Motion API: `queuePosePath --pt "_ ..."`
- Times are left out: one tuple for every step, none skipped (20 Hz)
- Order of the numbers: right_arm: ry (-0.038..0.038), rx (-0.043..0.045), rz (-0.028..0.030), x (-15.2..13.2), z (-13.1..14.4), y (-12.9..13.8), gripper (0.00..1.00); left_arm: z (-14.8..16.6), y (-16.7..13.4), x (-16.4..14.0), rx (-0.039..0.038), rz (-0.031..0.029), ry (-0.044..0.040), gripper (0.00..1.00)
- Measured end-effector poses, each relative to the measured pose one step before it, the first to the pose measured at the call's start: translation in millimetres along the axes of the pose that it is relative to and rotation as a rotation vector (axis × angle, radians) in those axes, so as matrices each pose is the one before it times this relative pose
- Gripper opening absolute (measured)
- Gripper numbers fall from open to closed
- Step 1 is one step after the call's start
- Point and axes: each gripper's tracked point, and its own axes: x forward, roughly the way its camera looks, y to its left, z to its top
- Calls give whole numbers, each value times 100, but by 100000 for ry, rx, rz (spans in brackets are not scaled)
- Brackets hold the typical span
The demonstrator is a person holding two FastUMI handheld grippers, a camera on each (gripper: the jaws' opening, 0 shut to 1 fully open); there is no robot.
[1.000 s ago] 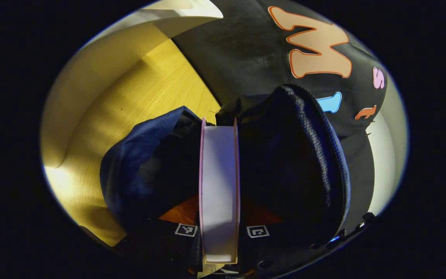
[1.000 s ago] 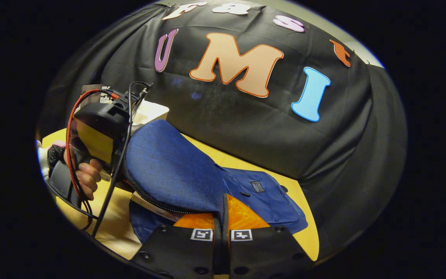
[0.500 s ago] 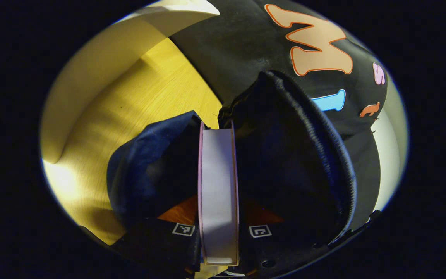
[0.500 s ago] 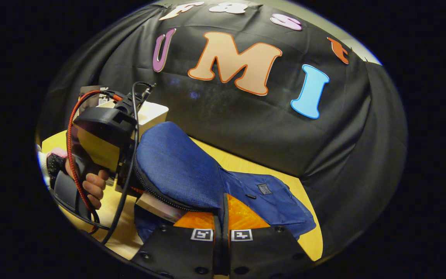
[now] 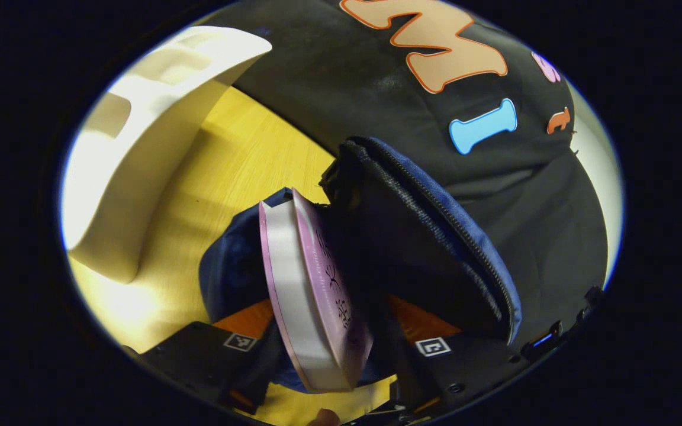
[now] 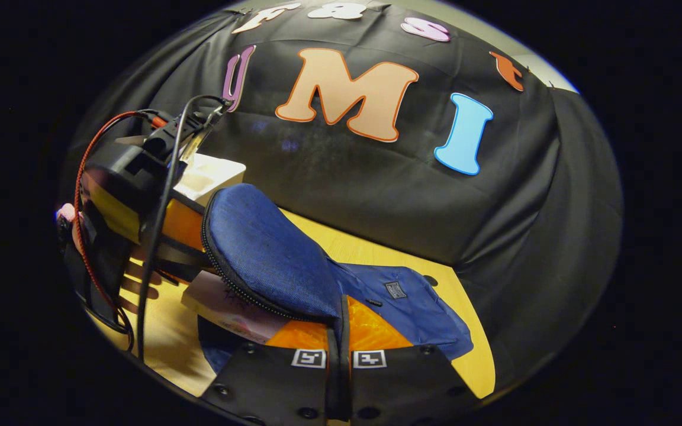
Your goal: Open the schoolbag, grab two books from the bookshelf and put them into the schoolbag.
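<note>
The blue schoolbag lies on the yellow table with its mouth held wide. A pink-covered book with white page edges leans tilted in the bag's opening, between the spread fingers of my left gripper, which is open. In the right gripper view, my right gripper is shut on the edge of the schoolbag's flap and holds it lifted. Beneath that flap I see the book poking in, with the left gripper and the hand holding it behind. The bag's inside is dark.
The white bookshelf stands on the table to the left of the bag, and its top shows behind the left gripper as the bookshelf. Bare yellow table lies to the right of the bag. The black cloth wall stands close behind.
My left gripper's fingers have spread apart and let go of the book, which now tilts sideways in the bag's mouth. The left gripper has drawn back. The right gripper still holds the flap up.
</note>
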Motion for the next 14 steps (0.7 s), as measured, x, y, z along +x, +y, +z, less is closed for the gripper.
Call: queuePosePath --pt "19 -179 -9 -51 38 -88 1 -22 262 -500 1453 1412 1332 87" --pt "17 -446 68 35 -58 80 2 104 81 -782 2145 642 479 95" --pt "112 -497 76 52 32 104 2 150 -47 -631 2052 660 -61 96" --pt "222 -508 174 76 -205 152 3 183 -91 -806 1676 326 -20 96" --pt "202 -460 35 36 5 42 3 113 -245 -786 1701 178 222 96" --pt "53 -145 -24 0 -82 43 4 162 -183 -915 1673 -122 -1 96" --pt "124 11 18 -44 -54 -36 5 78 -234 -846 1680 -672 -32 96" --pt "167 66 95 -142 -100 28 5 -96 -178 -954 1712 -42 893 96" --pt "-182 -401 -319 73 113 0 3 -300 119 -1023 2284 203 1389 96" --pt "400 -763 424 31 -300 196 4 -49 -188 -1784 3450 526 1971 96" --pt "85 -591 3 -54 -62 46 5 144 -281 -1319 664 -278 811 96" --pt "-33 -564 -116 -38 30 -1 5 175 -197 -976 -21 -493 319 96" --pt "-16 -249 -125 -15 -69 -13 5 398 -141 -1010 -295 -332 13 92" --pt "87 50 -46 -51 -69 -9 5 517 51 -1082 -207 158 -91 96"
